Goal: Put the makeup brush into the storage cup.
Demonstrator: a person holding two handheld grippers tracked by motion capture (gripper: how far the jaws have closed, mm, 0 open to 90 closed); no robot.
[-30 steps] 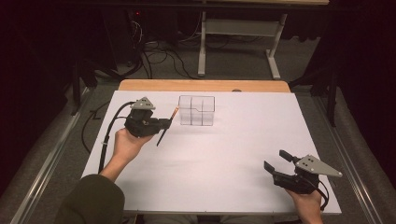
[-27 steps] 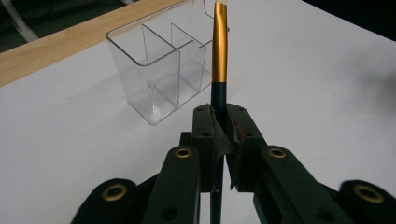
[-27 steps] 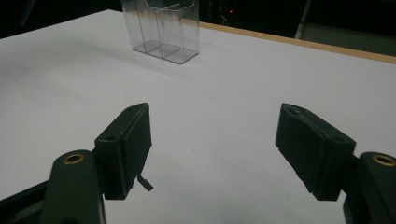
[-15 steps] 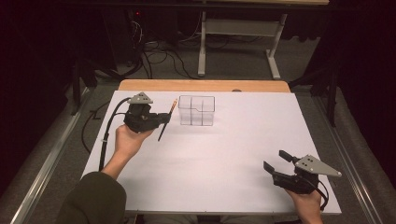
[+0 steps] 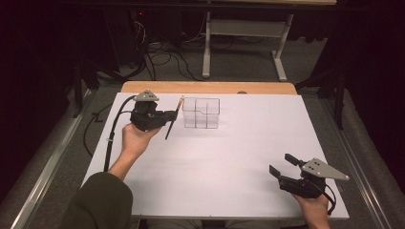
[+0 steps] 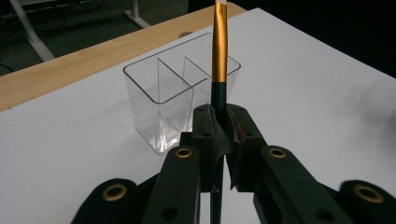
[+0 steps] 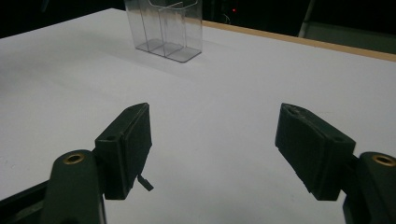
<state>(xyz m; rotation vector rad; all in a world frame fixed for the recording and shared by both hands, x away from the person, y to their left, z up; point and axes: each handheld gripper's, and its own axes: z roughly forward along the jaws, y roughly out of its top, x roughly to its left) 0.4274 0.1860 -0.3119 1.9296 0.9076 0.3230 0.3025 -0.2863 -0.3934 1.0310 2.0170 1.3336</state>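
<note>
Fingers of the left gripper (image 5: pixel 168 116) pinch a dark pencil (image 6: pixel 218 60) with a gold band, upper left of the high view, just beside the clear divided container (image 5: pixel 201 113). Left forearm reaches up from bottom left. Right gripper (image 5: pixel 282 165) fingers spread wide, lower right, low over the white table (image 5: pixel 229 157).
</note>
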